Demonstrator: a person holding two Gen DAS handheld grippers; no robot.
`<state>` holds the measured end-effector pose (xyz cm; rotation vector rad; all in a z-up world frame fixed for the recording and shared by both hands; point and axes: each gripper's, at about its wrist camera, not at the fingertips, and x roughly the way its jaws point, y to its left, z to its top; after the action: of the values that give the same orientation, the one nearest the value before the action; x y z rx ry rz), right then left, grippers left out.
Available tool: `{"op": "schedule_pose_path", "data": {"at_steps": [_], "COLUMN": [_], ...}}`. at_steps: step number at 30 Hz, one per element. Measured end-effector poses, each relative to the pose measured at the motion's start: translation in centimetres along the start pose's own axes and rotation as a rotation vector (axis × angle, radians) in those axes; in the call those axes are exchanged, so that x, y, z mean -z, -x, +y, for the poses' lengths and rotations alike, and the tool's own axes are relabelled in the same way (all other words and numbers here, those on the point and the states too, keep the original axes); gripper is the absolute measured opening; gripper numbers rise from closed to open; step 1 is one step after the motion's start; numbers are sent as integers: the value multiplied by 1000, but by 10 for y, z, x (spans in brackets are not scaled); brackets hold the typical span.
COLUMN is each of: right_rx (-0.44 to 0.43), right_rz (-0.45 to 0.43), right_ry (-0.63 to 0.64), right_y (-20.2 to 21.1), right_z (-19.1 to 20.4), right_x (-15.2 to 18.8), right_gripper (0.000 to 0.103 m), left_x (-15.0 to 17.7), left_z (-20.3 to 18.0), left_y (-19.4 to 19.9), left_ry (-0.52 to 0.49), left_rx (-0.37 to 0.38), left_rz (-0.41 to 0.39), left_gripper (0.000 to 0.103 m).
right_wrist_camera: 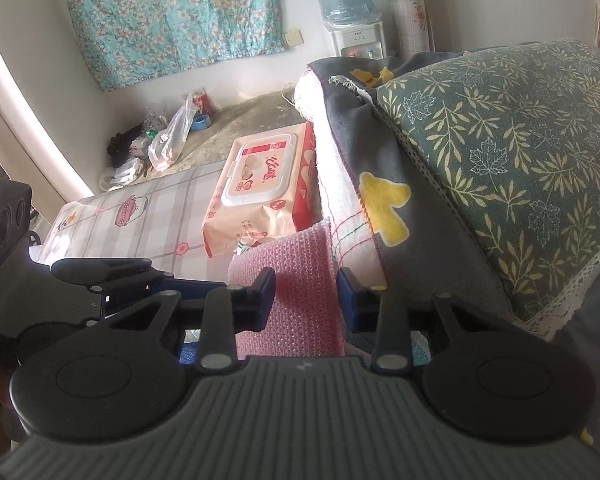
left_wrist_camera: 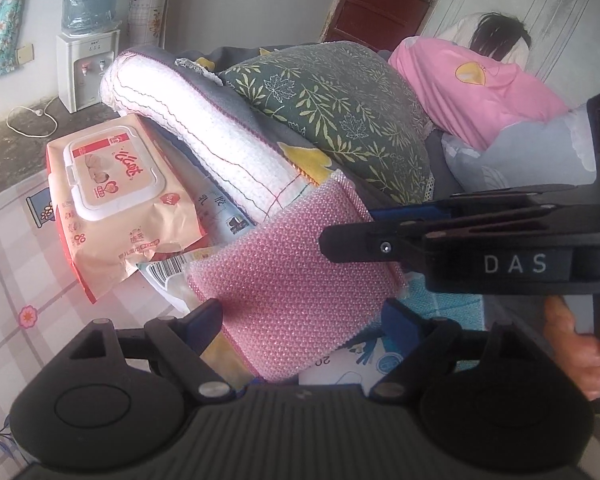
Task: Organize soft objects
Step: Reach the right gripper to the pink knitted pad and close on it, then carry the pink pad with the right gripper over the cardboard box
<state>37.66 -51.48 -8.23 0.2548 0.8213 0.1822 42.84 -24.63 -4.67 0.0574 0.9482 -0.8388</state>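
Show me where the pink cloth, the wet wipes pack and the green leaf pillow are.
pink cloth (left_wrist_camera: pixel 300 280): left wrist view, middle of its knit face.
wet wipes pack (left_wrist_camera: pixel 112 168): left wrist view, white lid.
green leaf pillow (right_wrist_camera: pixel 512 168): right wrist view, patterned top.

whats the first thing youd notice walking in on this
A pink knitted cloth sits between the fingers of both grippers, the left gripper and the right gripper. Behind it rises a green leaf-print pillow on a folded white and grey blanket, with a pack of wet wipes alongside.
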Motion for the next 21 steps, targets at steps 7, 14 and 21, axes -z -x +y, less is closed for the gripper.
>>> {"op": "schedule_pose_path", "data": {"at_steps": [7,14,21], "right_rx": [-56,-8,33], "right_rz": [-25,-32,22], "right_ry": [-16,86,59], "right_y": [23,44,36], "right_z": [13,59,63], "right_x": [-9,-2,9], "right_gripper": [18,10,13], "left_x": [-7,4,31], "left_z": [-3,-21,-9], "left_y": [29,66,85], "left_ry": [58,8,21], "left_rx": [60,19,-48], "left_rz": [-63,-84,-60], "left_gripper": [81,81,81]}}
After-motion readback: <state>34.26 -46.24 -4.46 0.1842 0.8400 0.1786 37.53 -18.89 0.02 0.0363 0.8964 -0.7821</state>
